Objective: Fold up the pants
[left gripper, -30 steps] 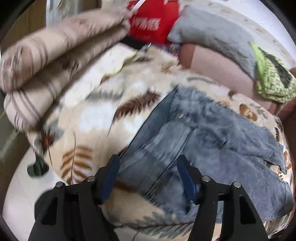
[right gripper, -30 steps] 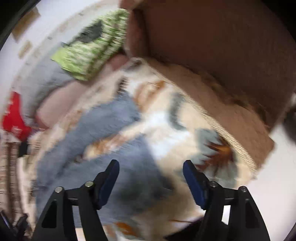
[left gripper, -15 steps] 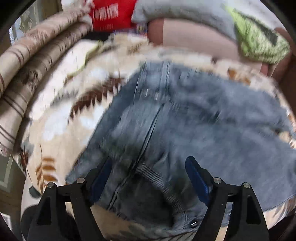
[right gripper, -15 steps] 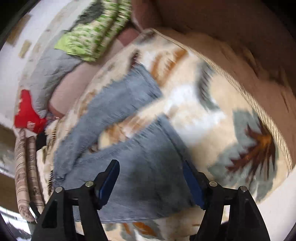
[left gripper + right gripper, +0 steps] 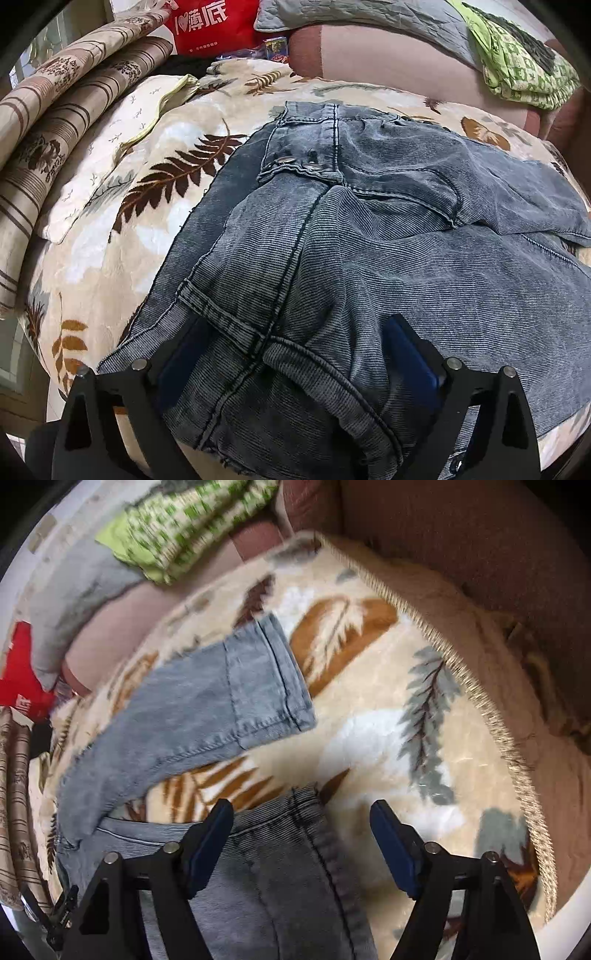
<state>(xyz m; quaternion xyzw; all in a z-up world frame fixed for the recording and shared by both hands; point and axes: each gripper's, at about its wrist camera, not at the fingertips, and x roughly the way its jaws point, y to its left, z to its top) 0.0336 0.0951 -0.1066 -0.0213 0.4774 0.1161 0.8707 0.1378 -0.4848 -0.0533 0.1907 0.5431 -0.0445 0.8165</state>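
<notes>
Fingers (image 5: 410, 354) astride rumpled, faded blue-grey jeans (image 5: 369, 229) on leaf-print blanket (image 5: 110, 236)

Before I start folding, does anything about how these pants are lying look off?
Yes. The blue-grey denim pants lie rumpled on the leaf-patterned fleece blanket, legs splayed apart: the far leg angles away from the near leg, blanket showing between them. The waistband is bunched too.

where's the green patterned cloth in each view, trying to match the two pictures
Left wrist view: the green patterned cloth lies at the top right, on the pink sofa back, far beyond the jeans.
Right wrist view: the cloth is at the top left, blurred, above the far jeans leg.
Shared landmark: the red bag, top centre-left in the left view, at the left edge in the right.
</notes>
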